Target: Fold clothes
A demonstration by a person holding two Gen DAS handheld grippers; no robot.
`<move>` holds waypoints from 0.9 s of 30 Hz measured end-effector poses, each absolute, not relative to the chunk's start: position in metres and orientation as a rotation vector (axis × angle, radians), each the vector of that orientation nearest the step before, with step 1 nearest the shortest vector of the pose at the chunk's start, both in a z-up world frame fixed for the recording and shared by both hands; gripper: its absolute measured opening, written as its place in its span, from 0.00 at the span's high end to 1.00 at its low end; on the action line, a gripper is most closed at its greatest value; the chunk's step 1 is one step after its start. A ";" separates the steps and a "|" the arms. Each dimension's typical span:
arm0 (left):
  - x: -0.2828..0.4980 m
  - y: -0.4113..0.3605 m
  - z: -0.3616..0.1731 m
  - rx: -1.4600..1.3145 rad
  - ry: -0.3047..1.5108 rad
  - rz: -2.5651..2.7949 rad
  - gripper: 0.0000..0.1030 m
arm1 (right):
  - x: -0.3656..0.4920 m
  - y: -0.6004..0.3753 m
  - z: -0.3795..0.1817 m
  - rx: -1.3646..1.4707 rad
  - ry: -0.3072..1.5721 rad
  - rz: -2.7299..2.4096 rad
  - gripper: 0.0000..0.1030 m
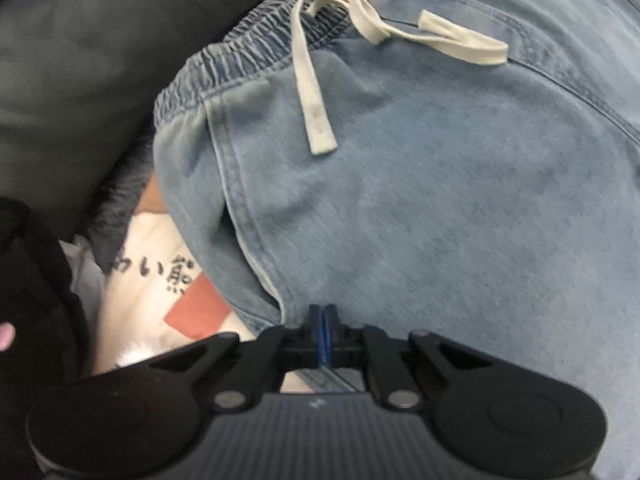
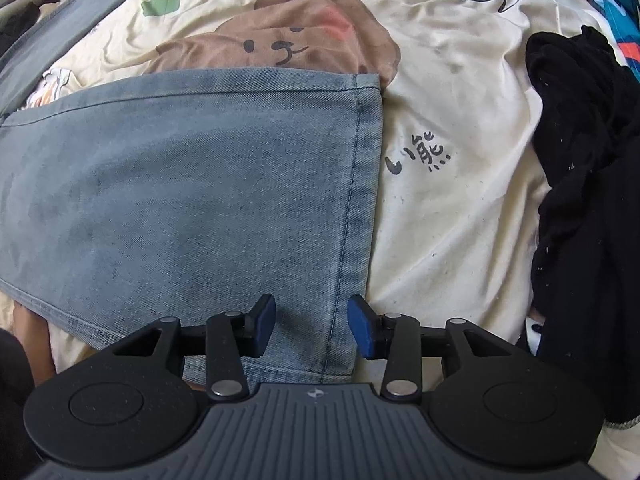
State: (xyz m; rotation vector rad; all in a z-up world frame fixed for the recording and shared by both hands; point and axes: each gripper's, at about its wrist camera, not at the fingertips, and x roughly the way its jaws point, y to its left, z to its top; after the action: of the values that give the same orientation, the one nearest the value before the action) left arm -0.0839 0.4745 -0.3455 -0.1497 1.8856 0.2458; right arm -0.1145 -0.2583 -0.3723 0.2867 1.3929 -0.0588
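Note:
Light blue jeans point(image 1: 400, 220) with an elastic waistband point(image 1: 224, 60) and a cream drawstring point(image 1: 316, 120) fill the left wrist view. My left gripper point(image 1: 323, 320) is shut, its blue pads pinched together on the jeans' side edge just below the pocket opening. In the right wrist view a leg of the jeans point(image 2: 180, 200) lies flat on the bed, its stitched hem point(image 2: 356, 200) running down toward me. My right gripper point(image 2: 312, 328) hovers open over the near corner of that hem. Denim lies under the gap between its pads, which do not press on it.
A cream bed sheet point(image 2: 460, 200) with a brown bear print point(image 2: 280, 40) lies under the jeans. A black garment point(image 2: 592, 200) is heaped at the right. Dark grey cloth point(image 1: 80, 60) lies beyond the waistband, and a black sleeve point(image 1: 32, 300) shows at the left edge.

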 end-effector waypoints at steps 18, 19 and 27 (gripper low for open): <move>0.022 0.558 -0.279 -0.167 1.696 0.166 0.85 | -0.090 -0.258 -0.340 0.280 1.267 -0.014 0.53; 0.028 0.561 -0.275 -0.162 1.698 0.160 0.85 | -0.089 -0.256 -0.343 0.278 1.276 -0.006 0.53; 0.030 0.581 -0.281 -0.214 1.693 0.155 0.85 | -0.089 -0.246 -0.358 0.245 1.344 0.023 0.53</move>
State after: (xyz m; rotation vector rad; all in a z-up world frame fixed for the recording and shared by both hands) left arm 0.0303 0.5809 -0.2808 -0.2137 1.6926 0.1550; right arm -0.0894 -0.2458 -0.3579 0.2447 1.3442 0.0230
